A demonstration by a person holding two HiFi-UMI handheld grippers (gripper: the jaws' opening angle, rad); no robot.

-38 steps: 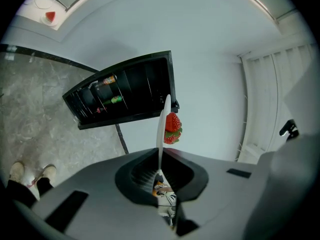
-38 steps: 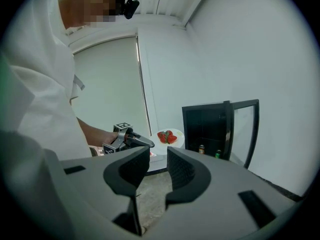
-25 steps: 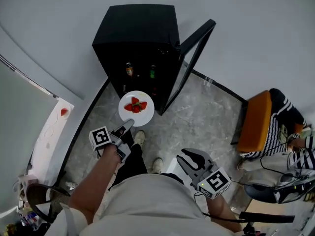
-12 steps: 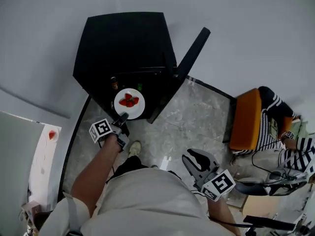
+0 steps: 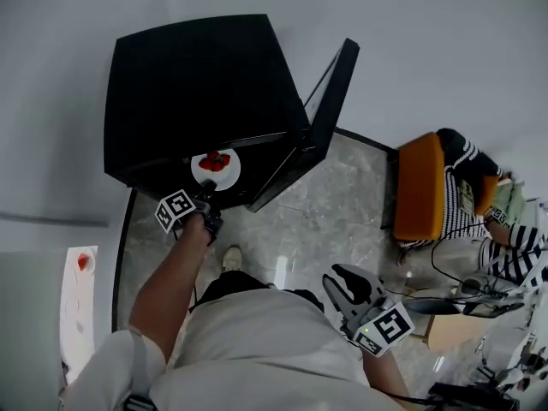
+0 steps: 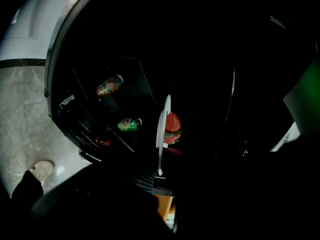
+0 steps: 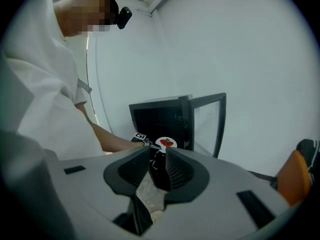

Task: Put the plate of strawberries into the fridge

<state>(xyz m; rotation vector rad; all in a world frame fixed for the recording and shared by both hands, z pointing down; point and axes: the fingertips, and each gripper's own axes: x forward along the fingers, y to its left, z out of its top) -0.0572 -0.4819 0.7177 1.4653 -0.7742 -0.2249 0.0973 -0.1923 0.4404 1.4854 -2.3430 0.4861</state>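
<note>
l gripper [image 5: 206, 199] pinches plate [image 5: 222, 179] rim at fridge [image 5: 197, 84] mouth, r gripper [image 5: 345, 274] at 5 o'clock spread, empty; rim-only grip cld tip strawberries [image 5: 213, 161] off.

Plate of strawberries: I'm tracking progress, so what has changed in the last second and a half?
The left hand-held gripper carried the plate forward from in front of the fridge into its dark opening. It stays shut on the plate's rim. The fridge door stays open; the right hand-held gripper stays open and empty.
</note>
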